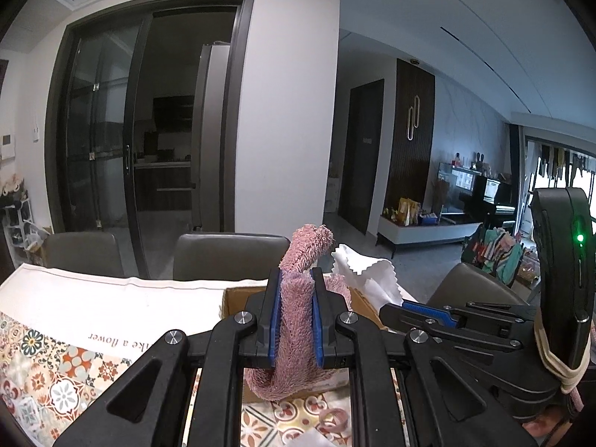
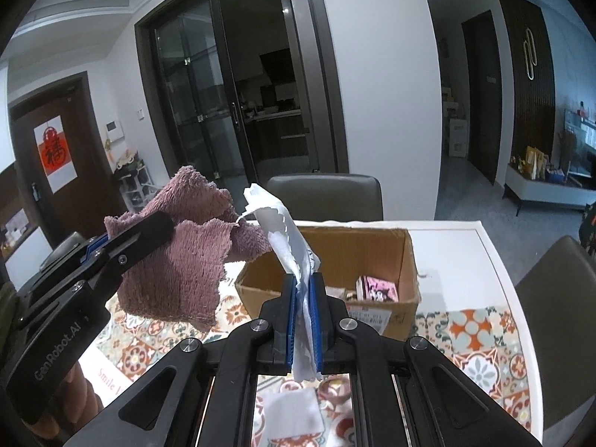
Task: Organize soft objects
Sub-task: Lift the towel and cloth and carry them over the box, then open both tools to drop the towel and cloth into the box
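My left gripper [image 1: 295,279] is shut on a fuzzy pink cloth [image 1: 298,320] that sticks up past the fingertips and hangs down below the jaws. In the right wrist view the same pink cloth [image 2: 178,260] droops from the left gripper [image 2: 156,225] at the left, raised above the table. My right gripper [image 2: 303,279] is shut on a thin white cloth [image 2: 277,231] with zigzag edges, held above an open cardboard box [image 2: 402,257]. In the left wrist view the white cloth [image 1: 365,275] and the right gripper [image 1: 395,307] appear at right, over the box [image 1: 232,298].
The box holds small items, one a pink packet [image 2: 376,287]. The table carries a patterned tile cloth [image 2: 480,339] with a white border. Grey chairs [image 2: 327,195] stand at the far side and another chair [image 2: 558,287] at right. A white sheet [image 2: 294,415] lies under my right gripper.
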`<action>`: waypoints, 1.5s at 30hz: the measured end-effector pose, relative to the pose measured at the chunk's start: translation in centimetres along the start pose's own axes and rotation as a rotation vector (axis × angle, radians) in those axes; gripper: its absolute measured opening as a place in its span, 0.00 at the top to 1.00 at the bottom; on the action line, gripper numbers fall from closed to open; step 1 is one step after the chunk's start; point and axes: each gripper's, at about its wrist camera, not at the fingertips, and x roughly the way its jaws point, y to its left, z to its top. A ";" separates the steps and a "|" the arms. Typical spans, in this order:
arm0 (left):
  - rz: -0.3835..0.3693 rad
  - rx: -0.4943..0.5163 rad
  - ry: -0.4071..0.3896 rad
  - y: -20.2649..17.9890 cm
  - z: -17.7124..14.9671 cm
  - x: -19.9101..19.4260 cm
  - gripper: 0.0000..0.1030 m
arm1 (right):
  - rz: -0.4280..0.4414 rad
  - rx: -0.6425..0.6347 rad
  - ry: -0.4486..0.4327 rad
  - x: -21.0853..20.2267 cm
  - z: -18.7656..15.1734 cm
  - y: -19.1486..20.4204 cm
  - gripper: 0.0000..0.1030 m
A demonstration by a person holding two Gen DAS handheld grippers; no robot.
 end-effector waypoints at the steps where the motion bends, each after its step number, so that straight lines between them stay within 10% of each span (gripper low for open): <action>1: 0.001 0.001 -0.001 0.1 0.1 0.2 0.85 | -0.001 -0.005 -0.001 0.3 0.3 0.0 0.91; 45: 0.000 0.060 0.215 -0.2 -3.5 16.4 0.85 | -0.117 -0.041 0.205 14.9 0.9 -6.1 0.91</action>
